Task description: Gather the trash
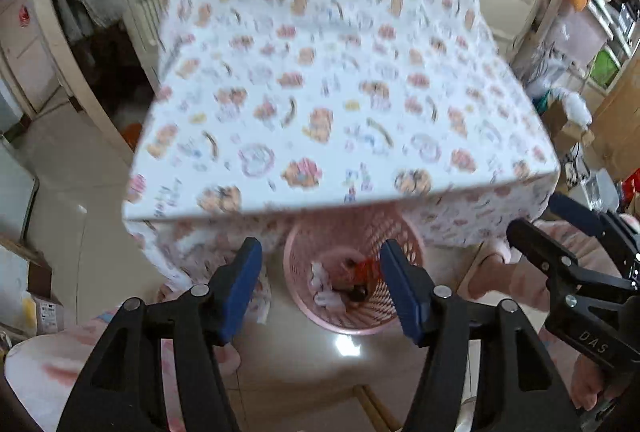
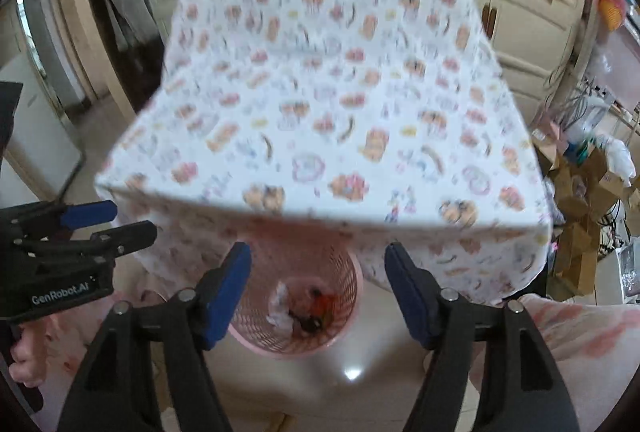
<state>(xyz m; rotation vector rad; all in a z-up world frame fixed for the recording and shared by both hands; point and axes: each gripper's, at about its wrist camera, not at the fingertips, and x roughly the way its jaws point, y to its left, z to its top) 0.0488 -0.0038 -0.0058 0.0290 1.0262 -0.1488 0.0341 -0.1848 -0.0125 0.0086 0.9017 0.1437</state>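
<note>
Left gripper (image 1: 320,288) spread, nothing between its pads; right gripper (image 2: 318,294) same. Pink mesh wastebasket (image 1: 404,232) on the floor below both, at 6 o'clock of the cartoon-print tablecloth (image 1: 340,92), holding white tissue (image 2: 280,308) and red scrap (image 2: 324,302).

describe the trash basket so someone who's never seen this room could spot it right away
Find the table under a white cloth with a cartoon print. On the tile floor just below its near edge stands the basket, round, pink, with latticed plastic walls. It is the only open container there, with white crumpled paper and a red scrap lying inside.
</note>
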